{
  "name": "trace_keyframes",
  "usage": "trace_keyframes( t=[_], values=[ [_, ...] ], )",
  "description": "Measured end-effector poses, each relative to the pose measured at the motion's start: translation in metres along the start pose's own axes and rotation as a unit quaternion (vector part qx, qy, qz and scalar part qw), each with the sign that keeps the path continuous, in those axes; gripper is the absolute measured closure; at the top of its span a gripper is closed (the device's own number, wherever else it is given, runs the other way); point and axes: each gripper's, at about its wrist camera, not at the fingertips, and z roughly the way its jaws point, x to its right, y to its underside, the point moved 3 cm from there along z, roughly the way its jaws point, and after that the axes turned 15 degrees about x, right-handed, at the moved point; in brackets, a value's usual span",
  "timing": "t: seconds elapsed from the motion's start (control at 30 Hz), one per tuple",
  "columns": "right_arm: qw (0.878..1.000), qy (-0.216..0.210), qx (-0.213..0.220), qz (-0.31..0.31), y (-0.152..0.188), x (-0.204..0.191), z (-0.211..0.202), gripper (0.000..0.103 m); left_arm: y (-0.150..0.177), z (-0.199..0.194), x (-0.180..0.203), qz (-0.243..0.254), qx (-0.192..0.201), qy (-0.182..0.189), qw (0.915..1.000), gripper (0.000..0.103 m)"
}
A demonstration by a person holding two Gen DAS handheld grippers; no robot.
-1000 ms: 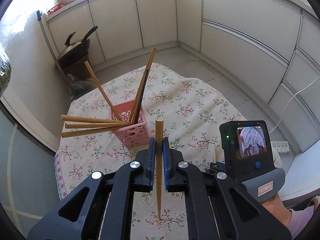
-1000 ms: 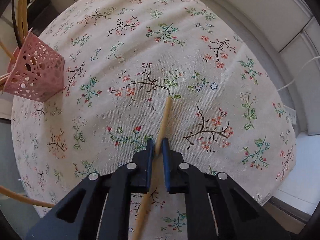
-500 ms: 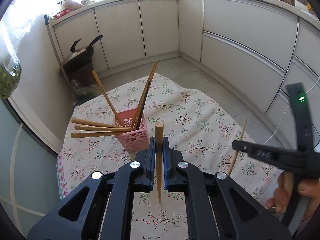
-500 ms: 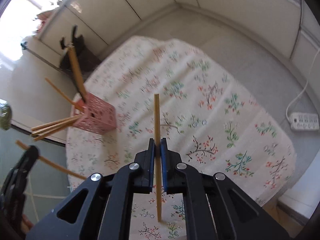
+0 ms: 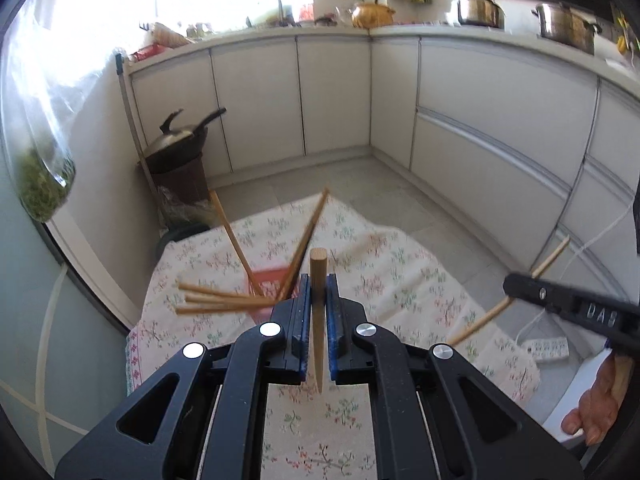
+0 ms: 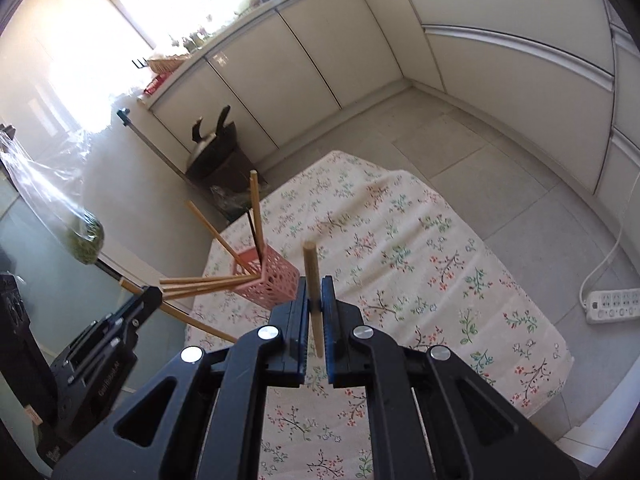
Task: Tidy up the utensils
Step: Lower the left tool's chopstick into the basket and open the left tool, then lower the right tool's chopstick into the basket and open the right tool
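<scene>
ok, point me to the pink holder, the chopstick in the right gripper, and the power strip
pink holder [image 6: 276, 280], right wrist view, perforated side wall.
chopstick in the right gripper [image 6: 311, 276], right wrist view, shaft above the pads.
power strip [image 6: 612, 305], right wrist view, top face.

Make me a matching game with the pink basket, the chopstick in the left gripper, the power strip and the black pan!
Things:
1. pink basket
2. chopstick in the left gripper
3. power strip
4. black pan

Places:
A. on the floor, right of the table
B. pinched between blue pads
C. on the flowered tablecloth, chopsticks sticking out
D. on a dark stand by the cabinets

Pairs: 1-C, 2-B, 3-A, 4-D
</scene>
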Motion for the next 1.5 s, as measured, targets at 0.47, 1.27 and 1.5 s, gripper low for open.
trace_keyframes(
  t=[0.47, 1.27, 1.5],
  values=[
    [1.0, -0.026, 0.007, 0.006, -0.016, 0.002, 0.008, 0.097, -0.099, 0.041, -0.05, -0.054, 0.085, -0.071, 0.9924, 0.096],
    [0.993, -0.078, 0.07, -0.051, -0.076, -0.116, 0.057, 0.096, -0.054, 0.005, -0.119, -0.176, 0.087, -0.138, 0.9708, 0.033],
    [0.994, -0.054, 0.059, -0.072, -0.054, -0.127, 0.127, 0.087, -0.052, 0.004, -0.128, -0.183, 0.083, -0.135, 0.9703, 0.033]
  ],
)
